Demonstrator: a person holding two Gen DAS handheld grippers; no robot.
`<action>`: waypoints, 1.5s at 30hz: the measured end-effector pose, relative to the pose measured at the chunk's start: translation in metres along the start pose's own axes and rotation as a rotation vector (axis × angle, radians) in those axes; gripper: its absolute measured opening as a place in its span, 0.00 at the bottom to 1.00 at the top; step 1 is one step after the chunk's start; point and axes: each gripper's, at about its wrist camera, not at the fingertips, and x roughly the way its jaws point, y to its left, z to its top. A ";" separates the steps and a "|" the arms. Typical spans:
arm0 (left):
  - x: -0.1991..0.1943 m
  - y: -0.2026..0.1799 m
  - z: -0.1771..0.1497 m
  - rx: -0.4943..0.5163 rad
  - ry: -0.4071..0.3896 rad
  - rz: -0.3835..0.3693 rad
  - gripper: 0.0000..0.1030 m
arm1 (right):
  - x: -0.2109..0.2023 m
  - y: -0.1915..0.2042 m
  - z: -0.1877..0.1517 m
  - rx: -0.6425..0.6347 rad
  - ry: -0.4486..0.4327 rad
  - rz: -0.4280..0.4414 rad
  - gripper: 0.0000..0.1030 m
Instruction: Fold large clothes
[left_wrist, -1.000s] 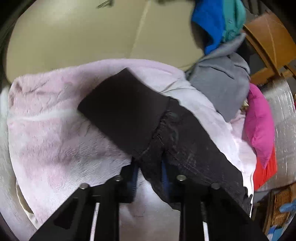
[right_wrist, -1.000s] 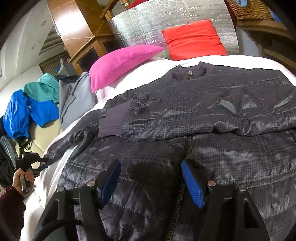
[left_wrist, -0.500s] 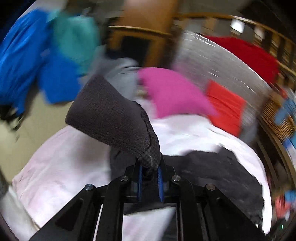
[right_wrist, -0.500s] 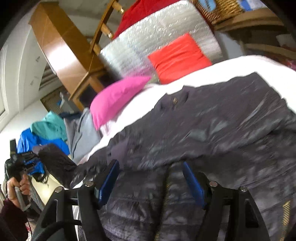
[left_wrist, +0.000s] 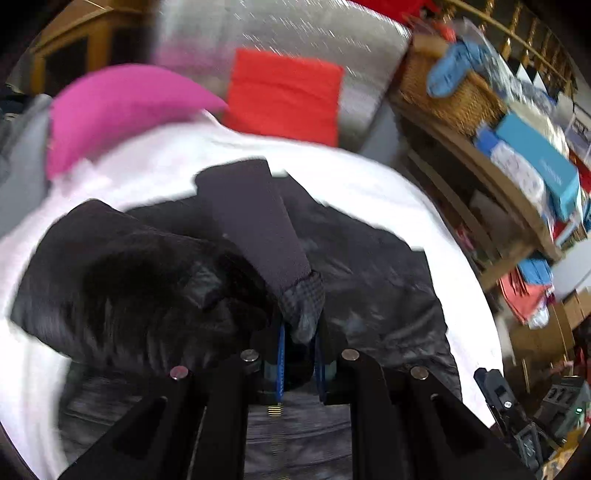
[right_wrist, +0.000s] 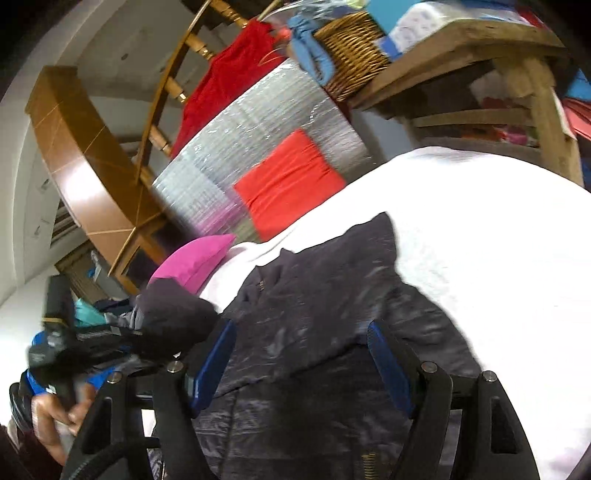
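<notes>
left wrist view: your left gripper is clamped on the sleeve cuff of the dark jacket; the cuff stands up over the jacket body, which lies across the middle of the white bed cover. pink pillow and red cushion sit at the bed's head edge against a silver padded sheet. wooden shelves with a wicker basket run along the bed's right side. blurred.

right wrist view: your right gripper hangs with jaws apart above the jacket, pads not touching the cloth. your hand grips the other tool at lower left. a wooden cabinet stands beyond the pillow.
</notes>
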 end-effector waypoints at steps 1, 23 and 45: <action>0.008 -0.009 -0.004 0.003 0.032 -0.011 0.15 | -0.002 -0.003 0.000 0.002 0.008 0.000 0.75; -0.039 0.163 -0.015 -0.070 0.061 0.335 0.66 | 0.093 -0.020 0.004 0.212 0.376 0.101 0.77; -0.080 0.137 -0.027 0.162 -0.029 0.294 0.66 | 0.095 0.078 0.026 -0.275 0.219 -0.106 0.09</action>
